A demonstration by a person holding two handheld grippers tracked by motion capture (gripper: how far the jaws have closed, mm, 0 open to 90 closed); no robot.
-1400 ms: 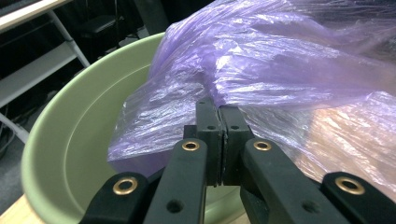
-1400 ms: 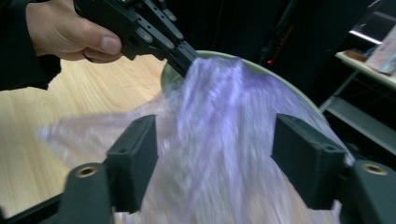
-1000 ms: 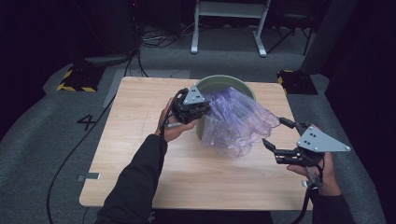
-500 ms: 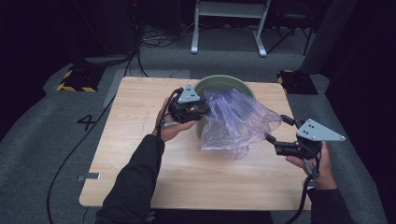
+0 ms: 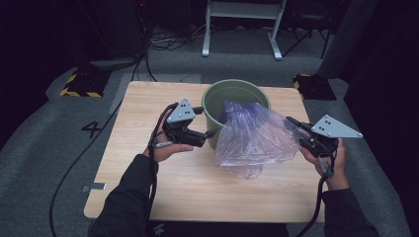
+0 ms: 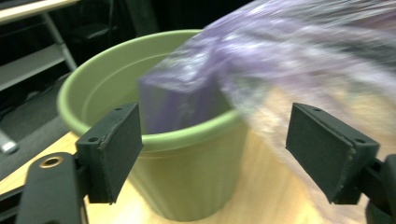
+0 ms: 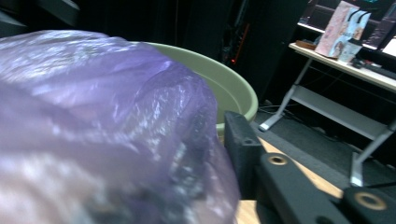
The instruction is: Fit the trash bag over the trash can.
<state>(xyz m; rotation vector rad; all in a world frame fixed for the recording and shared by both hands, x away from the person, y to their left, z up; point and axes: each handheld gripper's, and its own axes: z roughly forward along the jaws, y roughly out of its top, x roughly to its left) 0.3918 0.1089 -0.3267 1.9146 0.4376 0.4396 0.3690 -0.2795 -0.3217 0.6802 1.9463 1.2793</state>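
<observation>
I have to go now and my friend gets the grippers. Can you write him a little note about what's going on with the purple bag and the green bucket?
Left gripper: open, holding nothing, right beside the green bucket, near its rim.
Right gripper: at the purple plastic bag's right edge; the bag hides its jaws, so I cannot tell whether it grips.
The bucket stands upright on the wooden table. One end of the bag is tucked inside it; the rest spills over the rim onto the table.
Probably left: spread the bag's edge around the rim, starting on the left side.
</observation>
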